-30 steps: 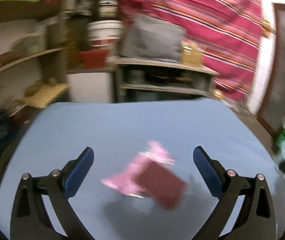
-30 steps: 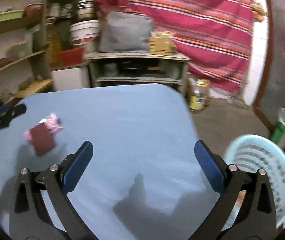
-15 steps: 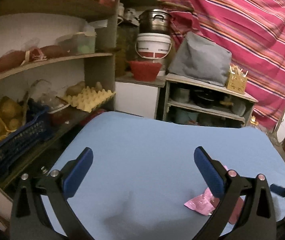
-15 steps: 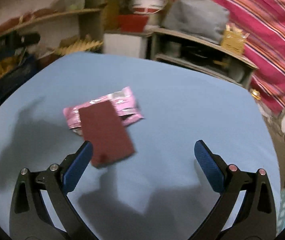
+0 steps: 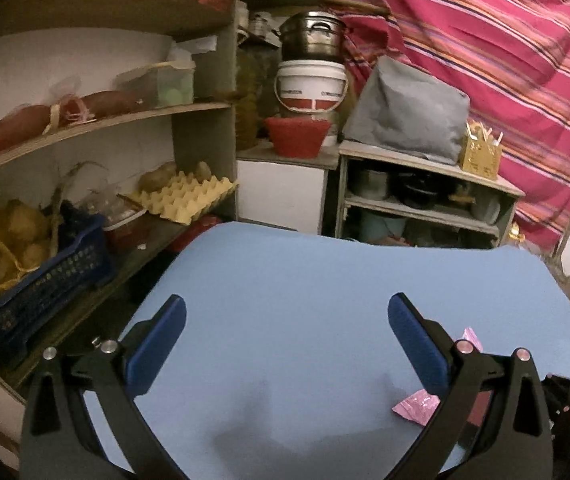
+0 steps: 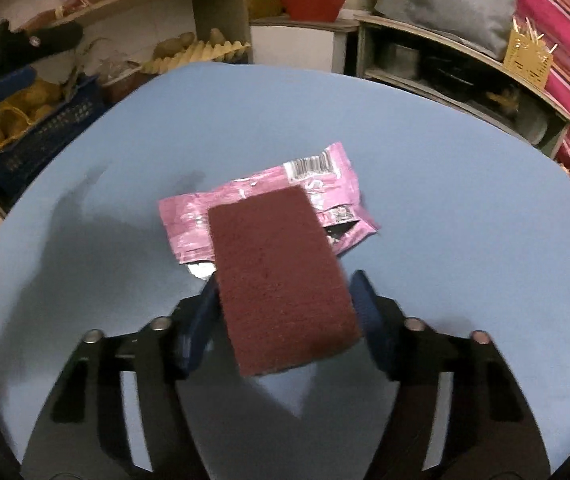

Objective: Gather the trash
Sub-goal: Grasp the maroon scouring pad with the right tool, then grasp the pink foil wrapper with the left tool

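- Trash on the blue table comes to two pieces stacked together: a maroon scouring pad lying across a crumpled pink wrapper, roughly at the middle of the tabletop in the right wrist view.
- Right gripper is tipped steeply down over the near end of the pad, one blue finger on each long side of it; its jaws are closing, with the pad between them. Coming at the narrow width makes sense, since the long way would not fit the span.
- Whether the pads already press on the pad's edges I cannot tell for certain (the left finger looks just touching, the right finger just beside the edge), so I would judge the grip not yet made.
- Because the pad lies on top, it is the sensible first pick; the wrapper under it is thin and flat, and would likely need a pinch at a raised corner.
- Left gripper hovers with its jaws spread wide and nothing between them, off to the side of the table by the shelves; only a corner of the pink wrapper peeks past its right finger. Held back there, it keeps out of the other arm's way.
- One risk: the closing jaws may drag the wrapper along or skew the pad.
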`<action>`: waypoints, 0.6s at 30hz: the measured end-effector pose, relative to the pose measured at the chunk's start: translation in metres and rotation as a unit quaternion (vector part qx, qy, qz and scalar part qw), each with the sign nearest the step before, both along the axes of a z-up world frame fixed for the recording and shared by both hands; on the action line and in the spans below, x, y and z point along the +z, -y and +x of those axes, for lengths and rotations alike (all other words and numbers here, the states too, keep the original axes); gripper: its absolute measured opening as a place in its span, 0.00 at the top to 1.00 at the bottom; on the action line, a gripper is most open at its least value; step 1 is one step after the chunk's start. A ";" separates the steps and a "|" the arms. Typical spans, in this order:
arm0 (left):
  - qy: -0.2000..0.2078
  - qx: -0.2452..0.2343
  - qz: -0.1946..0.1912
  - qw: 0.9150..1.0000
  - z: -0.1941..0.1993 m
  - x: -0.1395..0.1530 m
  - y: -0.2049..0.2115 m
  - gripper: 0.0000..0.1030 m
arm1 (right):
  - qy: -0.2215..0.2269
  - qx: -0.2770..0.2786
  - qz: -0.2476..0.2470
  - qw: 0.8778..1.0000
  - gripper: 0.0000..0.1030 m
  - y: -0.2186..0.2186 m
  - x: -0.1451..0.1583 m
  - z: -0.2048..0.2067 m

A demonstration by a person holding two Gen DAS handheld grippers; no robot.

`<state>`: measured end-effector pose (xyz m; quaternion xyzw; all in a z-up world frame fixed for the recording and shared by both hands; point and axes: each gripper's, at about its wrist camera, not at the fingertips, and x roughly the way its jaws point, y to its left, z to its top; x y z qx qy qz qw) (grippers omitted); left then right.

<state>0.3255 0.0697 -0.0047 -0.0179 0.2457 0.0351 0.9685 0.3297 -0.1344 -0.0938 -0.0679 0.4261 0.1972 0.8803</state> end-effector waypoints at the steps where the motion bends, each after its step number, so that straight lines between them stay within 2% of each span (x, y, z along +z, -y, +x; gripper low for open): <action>1: -0.003 -0.004 0.001 1.000 0.001 -0.002 0.003 0.04 | -0.001 -0.001 0.006 1.000 0.39 0.003 0.002 -0.002; 5: -0.013 -0.028 0.000 1.000 0.007 -0.009 0.019 0.04 | 0.013 -0.031 0.045 0.998 0.39 0.040 0.024 -0.009; 10: -0.043 -0.092 -0.012 0.995 0.020 -0.024 0.051 0.04 | 0.022 -0.088 0.050 0.995 0.39 0.090 0.034 -0.010; 14: -0.111 -0.164 0.019 0.980 0.037 -0.048 0.093 0.04 | 0.019 -0.119 0.061 0.991 0.39 0.121 0.032 -0.017; 18: -0.147 -0.189 0.045 0.970 0.045 -0.070 0.117 0.04 | 0.017 -0.130 0.059 0.990 0.39 0.136 0.029 -0.023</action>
